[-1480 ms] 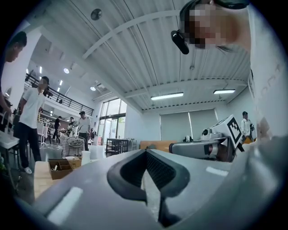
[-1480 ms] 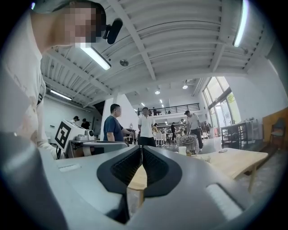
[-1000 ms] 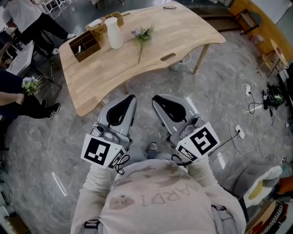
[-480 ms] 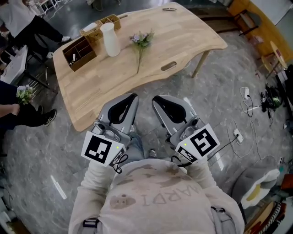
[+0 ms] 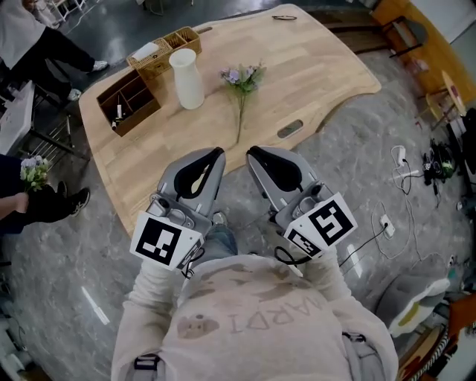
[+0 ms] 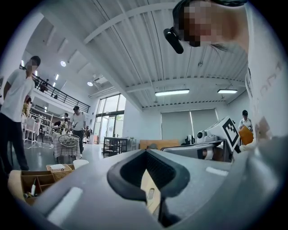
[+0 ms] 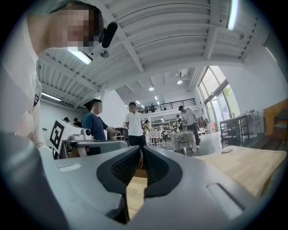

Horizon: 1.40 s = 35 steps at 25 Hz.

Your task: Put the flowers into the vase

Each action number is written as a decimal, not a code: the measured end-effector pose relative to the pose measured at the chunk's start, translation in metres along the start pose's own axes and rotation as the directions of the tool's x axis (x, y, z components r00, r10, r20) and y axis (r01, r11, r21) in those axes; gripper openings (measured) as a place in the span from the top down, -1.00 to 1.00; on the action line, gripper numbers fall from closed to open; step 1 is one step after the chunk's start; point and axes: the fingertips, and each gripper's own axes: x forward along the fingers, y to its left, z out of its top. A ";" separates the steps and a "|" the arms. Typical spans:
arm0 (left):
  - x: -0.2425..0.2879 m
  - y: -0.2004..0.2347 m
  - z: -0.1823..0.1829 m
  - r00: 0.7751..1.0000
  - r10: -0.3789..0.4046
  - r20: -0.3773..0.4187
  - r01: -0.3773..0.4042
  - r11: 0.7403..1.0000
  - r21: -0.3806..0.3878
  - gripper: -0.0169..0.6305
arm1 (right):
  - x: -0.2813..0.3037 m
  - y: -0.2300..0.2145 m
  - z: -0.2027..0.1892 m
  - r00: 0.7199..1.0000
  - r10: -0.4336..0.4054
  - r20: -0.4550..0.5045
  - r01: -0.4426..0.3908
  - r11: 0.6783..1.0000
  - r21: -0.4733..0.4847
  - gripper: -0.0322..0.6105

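Note:
A white vase (image 5: 187, 78) stands upright on the wooden table (image 5: 320, 67), left of centre. To its right a purple flower sprig (image 5: 242, 77) lies flat, its stem pointing toward me. Both grippers are held close to my body, short of the table's near edge. My left gripper (image 5: 216, 153) and right gripper (image 5: 253, 154) sit side by side, each shut with nothing in it. The left gripper view has its jaw tips (image 6: 146, 152) together and the vase (image 6: 80, 163) low at left. Only the tabletop lies past the closed tips (image 7: 140, 150) in the right gripper view.
A dark wooden organizer (image 5: 128, 102) and a wicker basket (image 5: 160, 50) stand left of and behind the vase. A small black item (image 5: 283, 17) lies at the table's far edge. People stand at the left; one holds a bunch of flowers (image 5: 33, 173). Cables (image 5: 405, 160) trail on the floor at right.
The table has come closer in the head view, so the grippers' tips now reach its near edge. Both grippers stay shut and side by side.

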 end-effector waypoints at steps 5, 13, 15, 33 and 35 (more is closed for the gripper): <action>0.016 0.047 -0.001 0.999 -0.039 0.004 0.039 0.999 0.008 0.95 | 0.049 -0.017 0.000 1.000 -0.026 -0.017 0.027 1.000 0.002 0.74; 0.042 0.086 -0.018 0.994 -0.113 -0.008 0.112 0.993 -0.037 0.95 | 0.087 -0.050 -0.019 0.989 -0.121 -0.081 0.124 0.992 0.038 0.73; 0.049 0.090 -0.021 0.992 -0.128 -0.010 0.127 0.991 -0.052 0.95 | 0.090 -0.063 -0.029 0.982 -0.149 -0.115 0.156 0.986 0.053 0.72; 0.123 0.158 -0.040 0.997 -0.066 -0.028 0.063 0.993 -0.100 0.95 | 0.148 -0.207 -0.169 0.809 -0.178 -0.560 0.342 0.918 0.202 0.58; 0.131 0.167 -0.045 0.998 -0.053 -0.035 0.049 0.992 -0.115 0.95 | 0.153 -0.219 -0.189 0.773 -0.166 -0.613 0.364 0.907 0.214 0.57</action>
